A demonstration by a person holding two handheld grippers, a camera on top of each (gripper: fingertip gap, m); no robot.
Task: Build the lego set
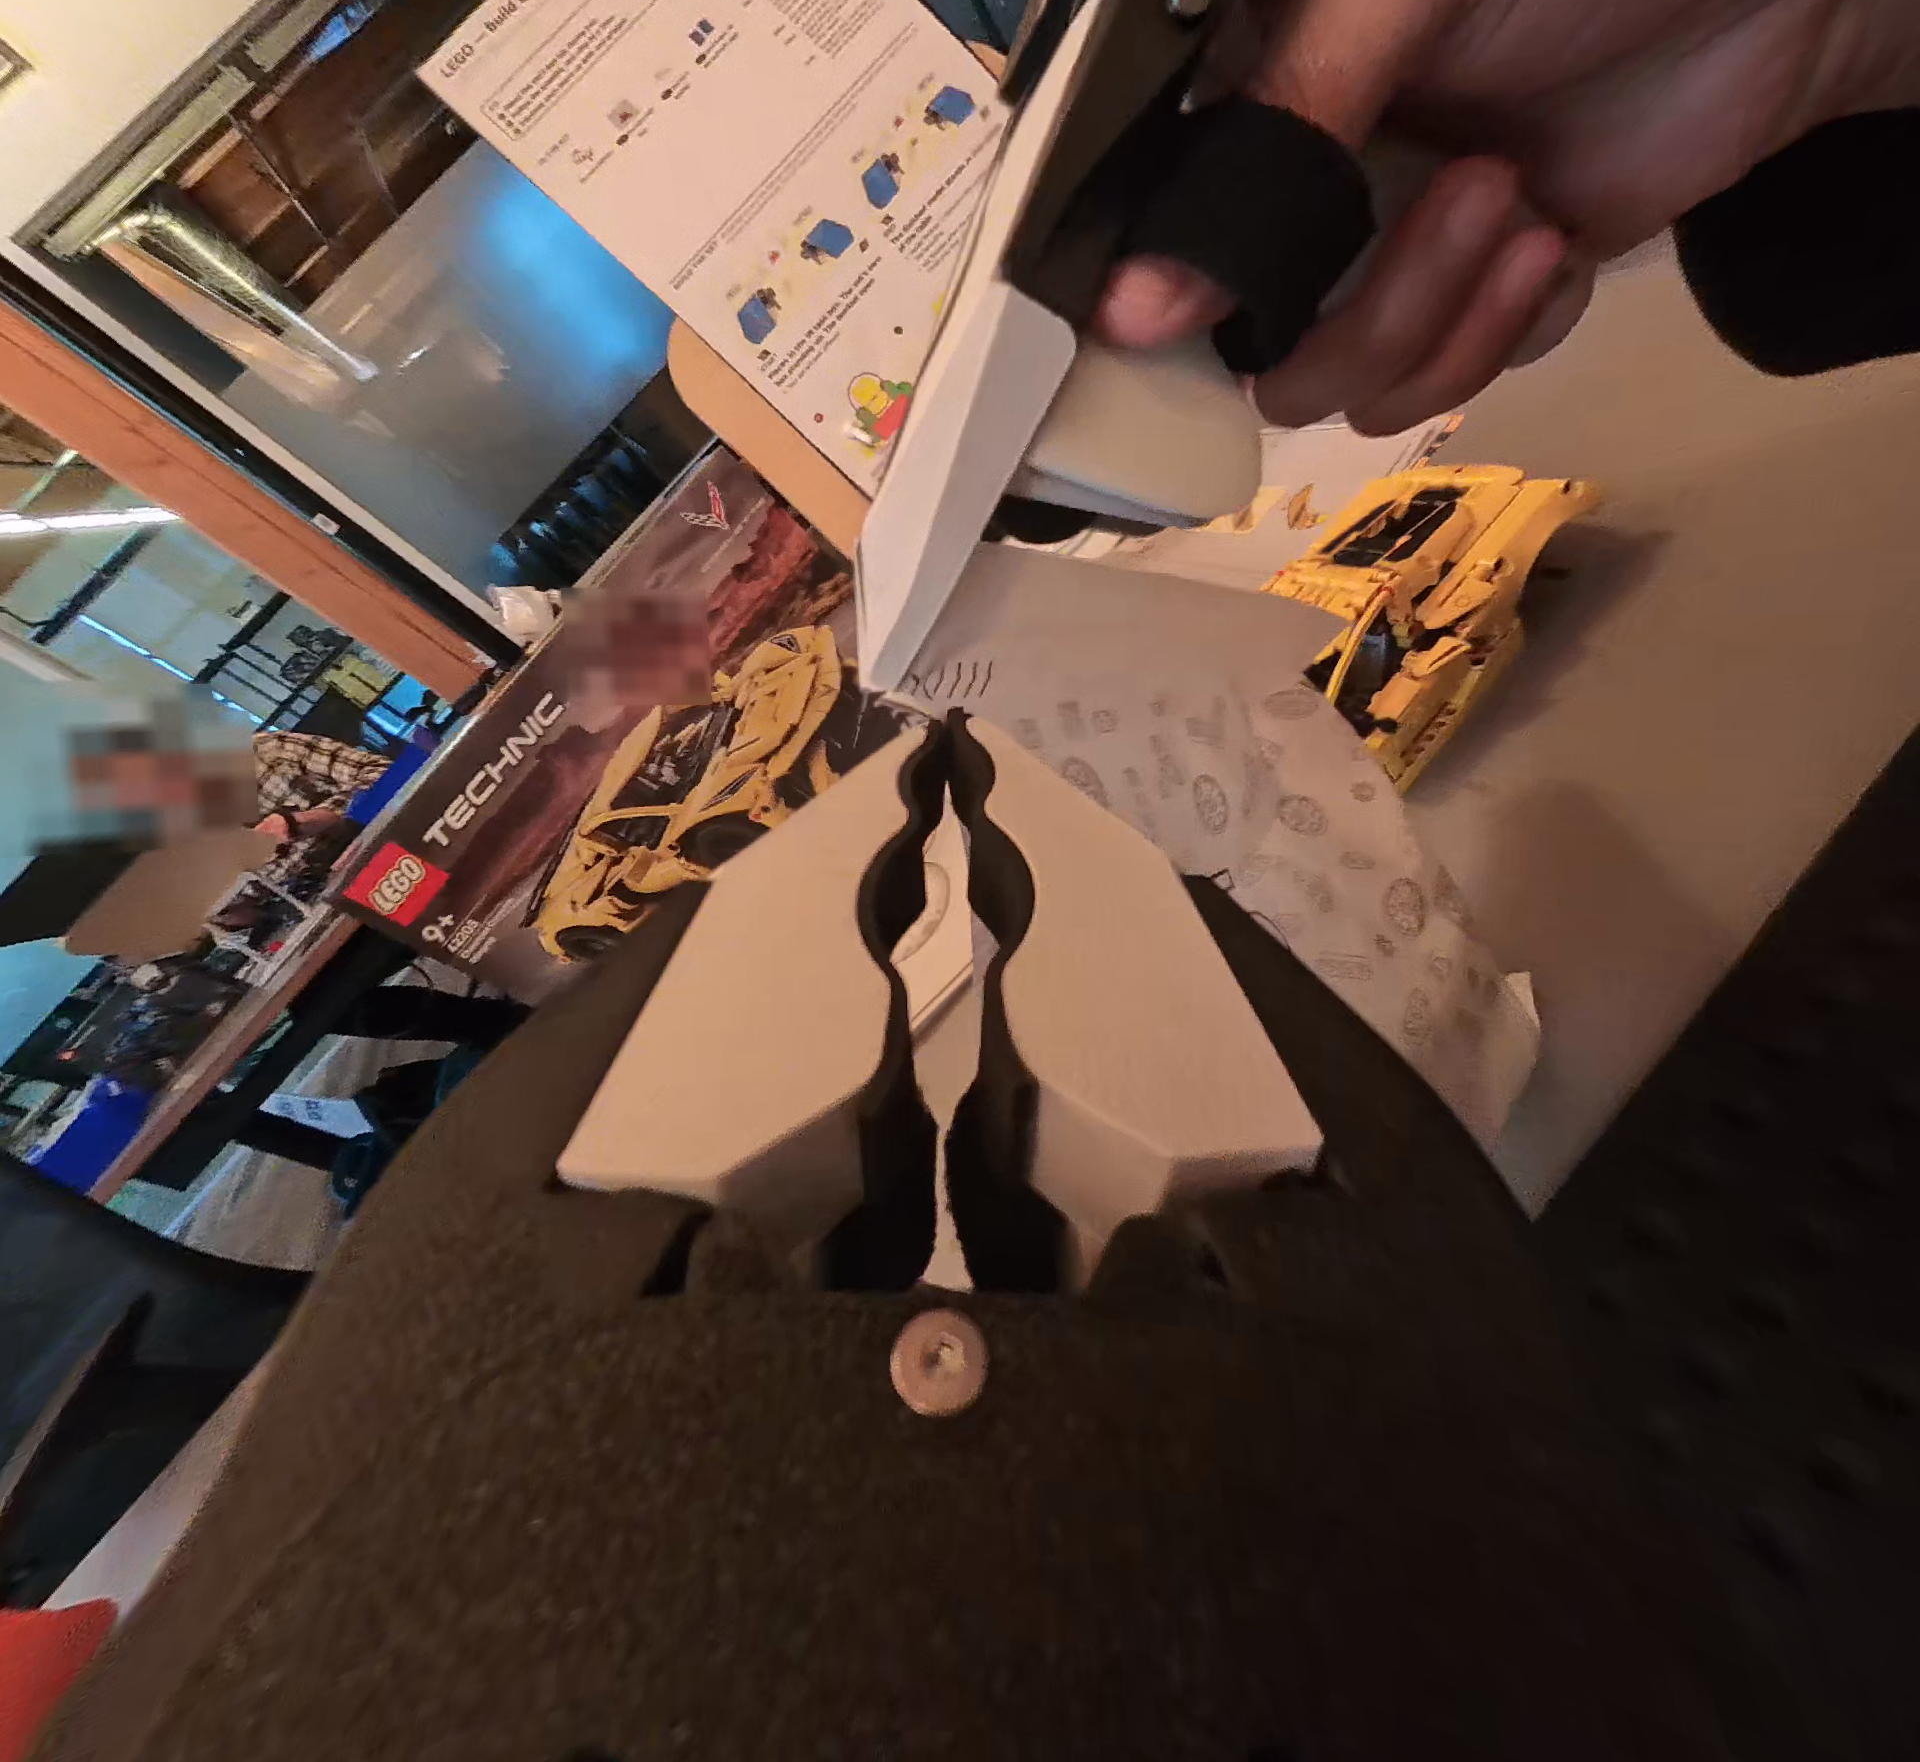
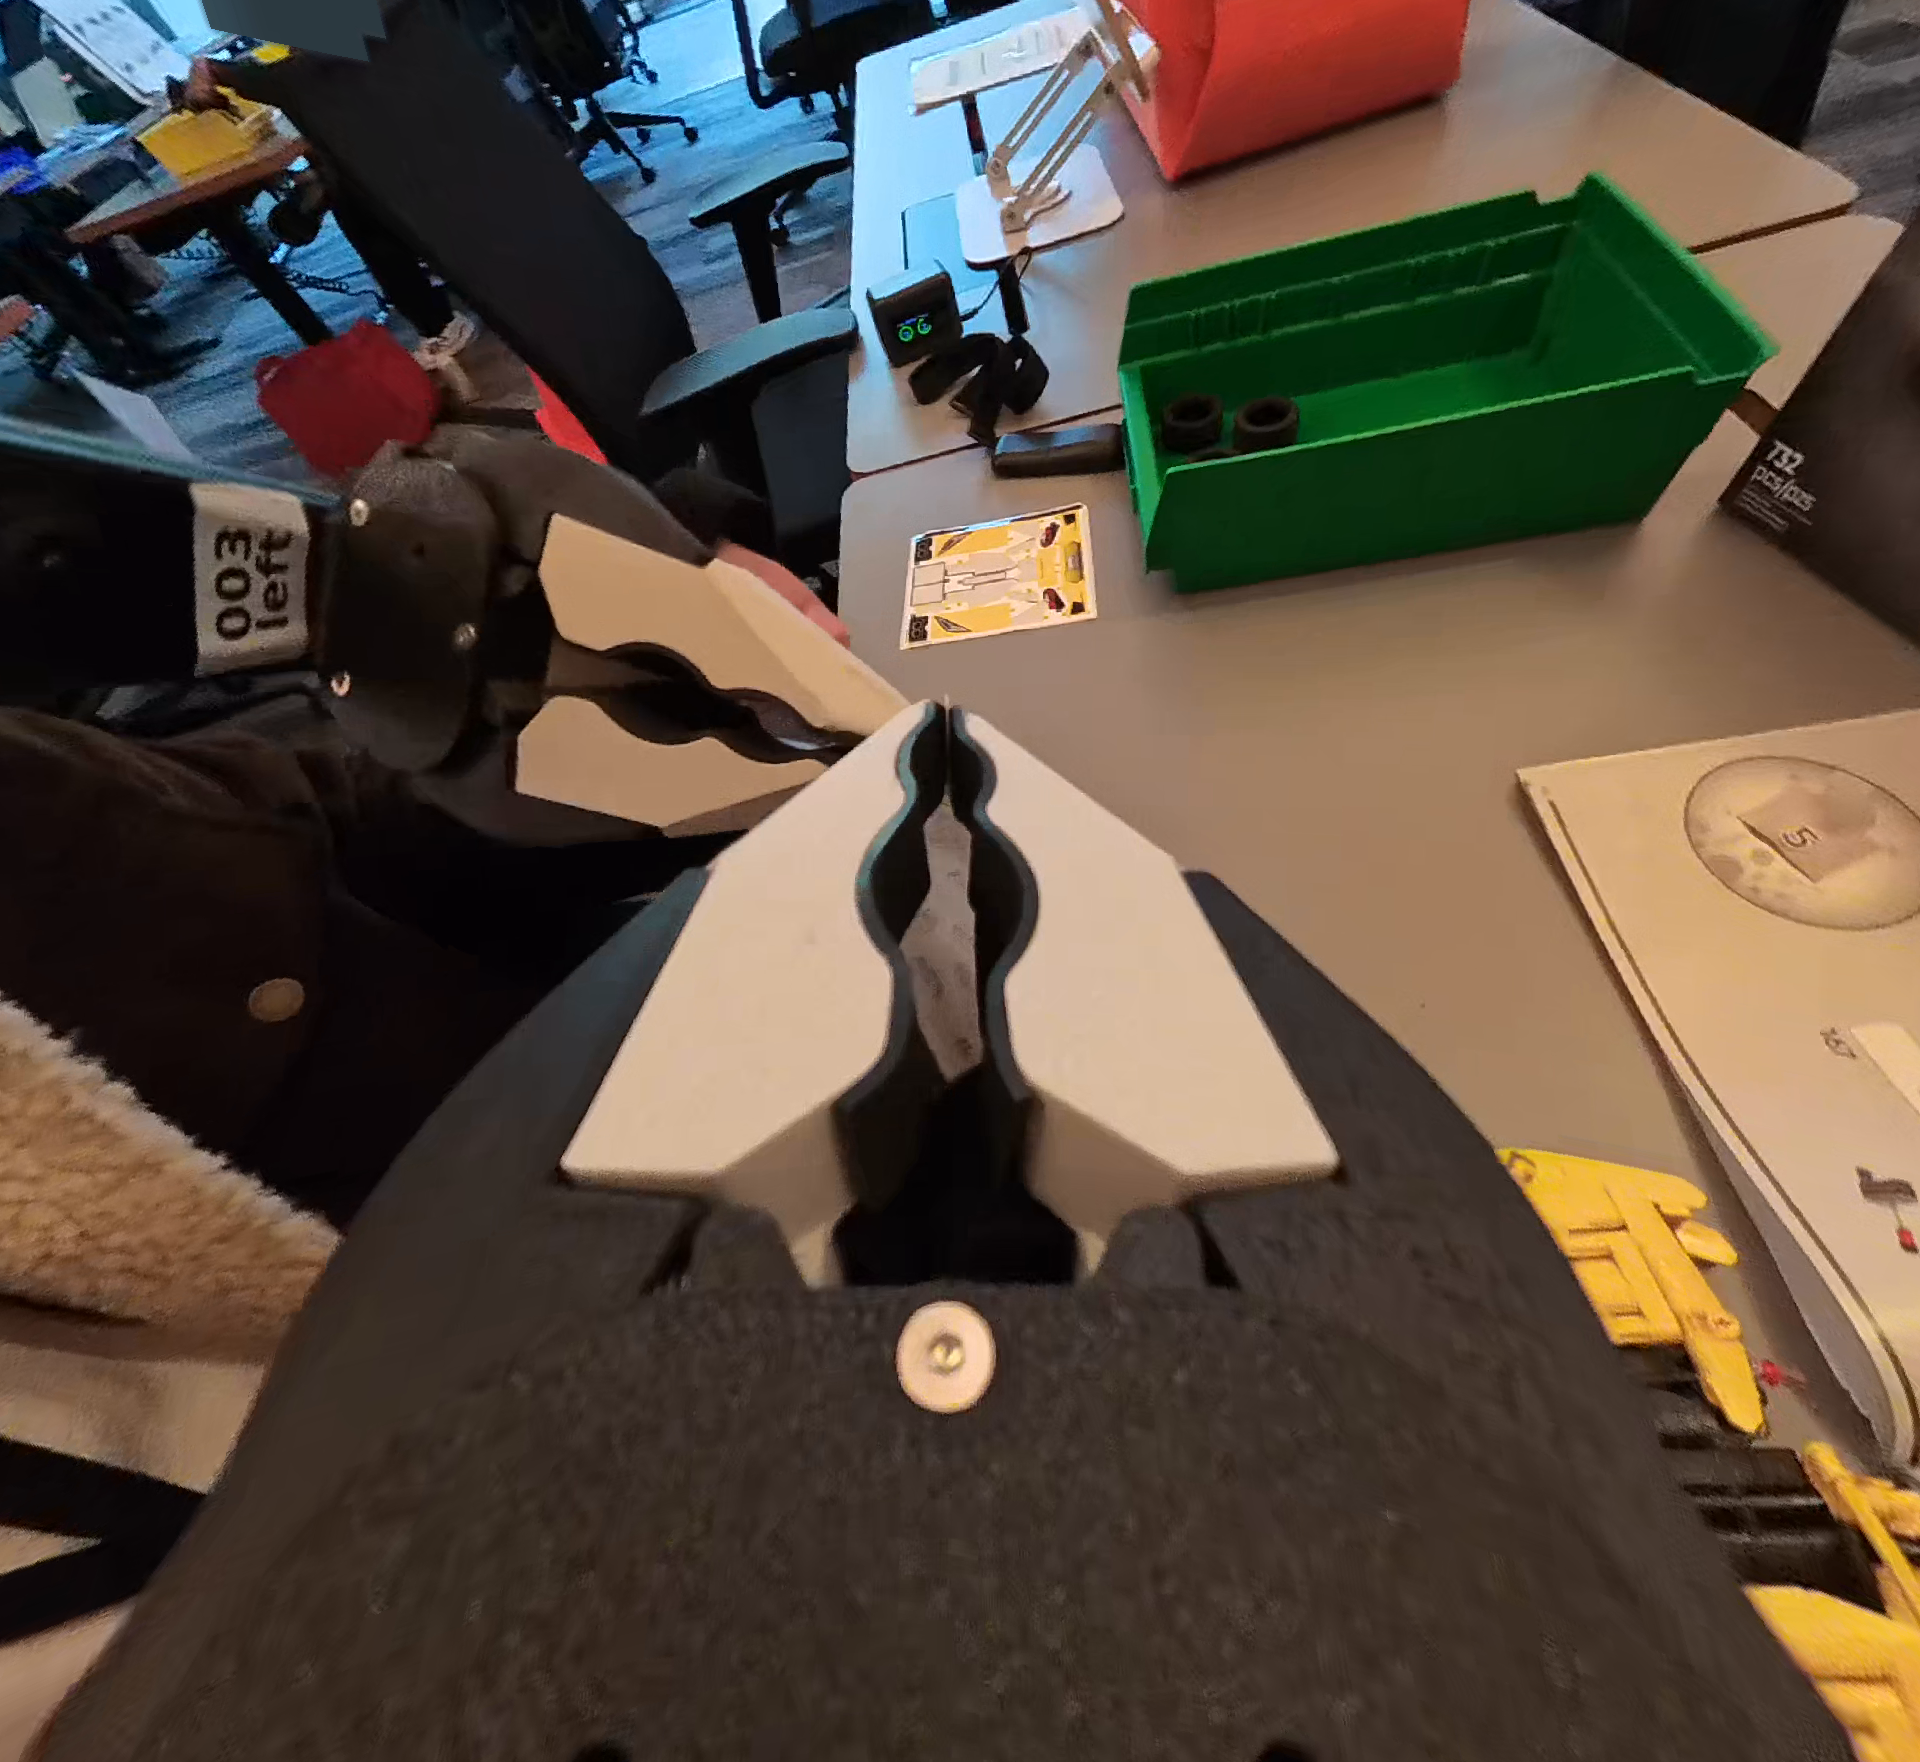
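Paper bag (image 1: 1195, 777) of parts is pinched at its top edge by both closed claws, left claw (image 1: 951, 725) at 9 o'clock of right claw (image 2: 945, 710); uneven pulling could tear it suddenly and scatter pieces beyond the yellow car (image 1: 1423, 600) at 3 o'clock.

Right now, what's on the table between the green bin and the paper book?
Nothing. In the right wrist view, bare grey table stretches from the green bin to the paper book.

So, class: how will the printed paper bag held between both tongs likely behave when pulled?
Probably floppy: the paper bag creases and droops between the left tongs and right tongs. Likely light, being thin paper pinched only at its edge. It may tear where gripped.
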